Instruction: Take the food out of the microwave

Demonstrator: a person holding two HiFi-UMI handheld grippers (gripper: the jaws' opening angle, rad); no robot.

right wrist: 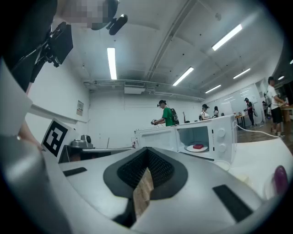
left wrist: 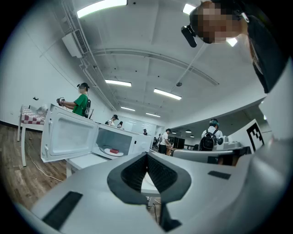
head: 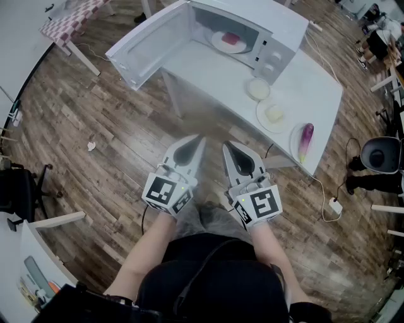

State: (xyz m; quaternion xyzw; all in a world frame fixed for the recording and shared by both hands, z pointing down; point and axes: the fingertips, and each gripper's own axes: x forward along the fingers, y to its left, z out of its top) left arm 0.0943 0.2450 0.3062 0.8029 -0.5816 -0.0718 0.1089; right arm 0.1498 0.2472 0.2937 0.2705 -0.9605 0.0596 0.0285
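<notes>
The microwave (head: 265,16) is white, and on the white plate (head: 221,45) inside lies a red piece of food (head: 231,38). The surface (head: 315,82) is white too. At its right end lie a pale yellow lump (head: 274,113) and a purple eggplant (head: 305,140). The floor (head: 113,139) shows brown wood planks. Far left, a cloth (head: 69,22) is checked red and white. The left gripper (head: 199,139) and right gripper (head: 226,146) are pale grey with black jaw linings and black-and-white square markers.

Left gripper (head: 199,139), right gripper (head: 226,146) side by side, both closed, empty; forearms extended forward.
</notes>
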